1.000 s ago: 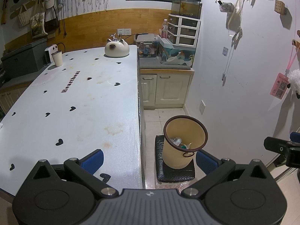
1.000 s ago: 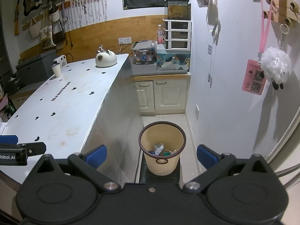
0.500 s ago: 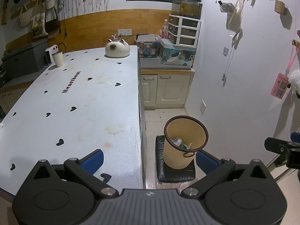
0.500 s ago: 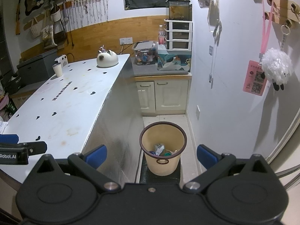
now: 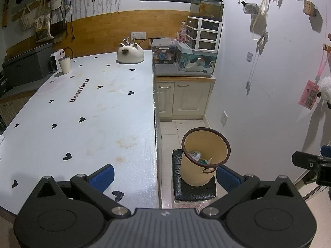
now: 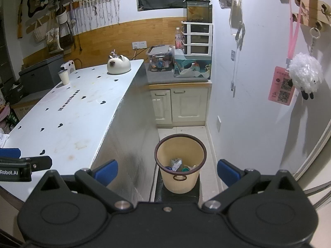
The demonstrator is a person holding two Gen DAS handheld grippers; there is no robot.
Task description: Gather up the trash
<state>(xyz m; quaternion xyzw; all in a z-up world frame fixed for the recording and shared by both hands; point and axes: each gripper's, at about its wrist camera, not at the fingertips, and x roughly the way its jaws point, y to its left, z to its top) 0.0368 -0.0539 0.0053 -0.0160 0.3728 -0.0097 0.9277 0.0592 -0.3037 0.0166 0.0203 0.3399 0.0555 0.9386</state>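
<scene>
A tan waste bin (image 5: 203, 159) with a dark rim stands on a black block on the floor beside the table; it also shows in the right wrist view (image 6: 180, 163). Several pieces of trash (image 6: 176, 164) lie inside it, also seen in the left wrist view (image 5: 196, 157). My left gripper (image 5: 163, 174) is open and empty over the table's near right corner. My right gripper (image 6: 166, 170) is open and empty, a little above and in front of the bin. The right gripper's tip shows at the left view's right edge (image 5: 310, 163).
A white table (image 5: 82, 111) with black hearts carries a paper cup (image 5: 64, 64) and a white cat-shaped pot (image 5: 130, 53) at its far end. A cabinet with a cluttered counter (image 5: 184, 97) stands behind. A white wall (image 6: 258, 103) with hanging items runs along the right.
Both grippers have barely moved. They stay open and empty, and the bin and table hold the same places.
</scene>
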